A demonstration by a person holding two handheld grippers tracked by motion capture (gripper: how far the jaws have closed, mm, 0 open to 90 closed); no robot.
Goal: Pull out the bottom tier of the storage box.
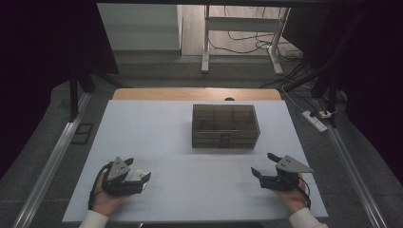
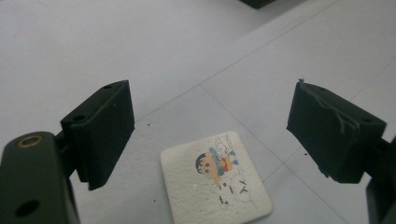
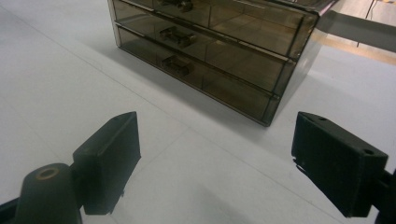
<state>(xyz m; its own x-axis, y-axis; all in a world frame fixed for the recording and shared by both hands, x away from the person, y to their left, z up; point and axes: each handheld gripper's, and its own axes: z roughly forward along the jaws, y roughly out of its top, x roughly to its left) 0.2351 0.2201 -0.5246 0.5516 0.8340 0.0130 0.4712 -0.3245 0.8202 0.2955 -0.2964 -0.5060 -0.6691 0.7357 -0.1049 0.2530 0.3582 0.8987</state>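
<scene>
1. High view, nearest edge: the left gripper [image 1: 139, 170] is held in the person's left hand [image 1: 105, 198] low over the white table [image 1: 190, 142], near the front left corner.
2. Left gripper view: its two black jaws stand wide apart with nothing pressed between them. A small white card [image 2: 215, 184] with a cartoon figure printed on it lies flat on the table, below and between the jaws, and neither jaw touches it.
3. On the front right side, the right gripper [image 1: 265, 165] is held in the person's right hand [image 1: 293, 195], also low over the table. Its jaws point toward the middle of the table.
4. Right gripper view: these jaws are also spread wide and hold nothing; between them is bare table.
5. Farther back, at the middle of the table, stands a smoky transparent drawer box [image 1: 225, 125]. Its three drawers are pushed in, and the handles face the person.
6. Behind the table, on the floor, are cables [image 1: 247, 45] and a power strip [image 1: 314, 120].
</scene>
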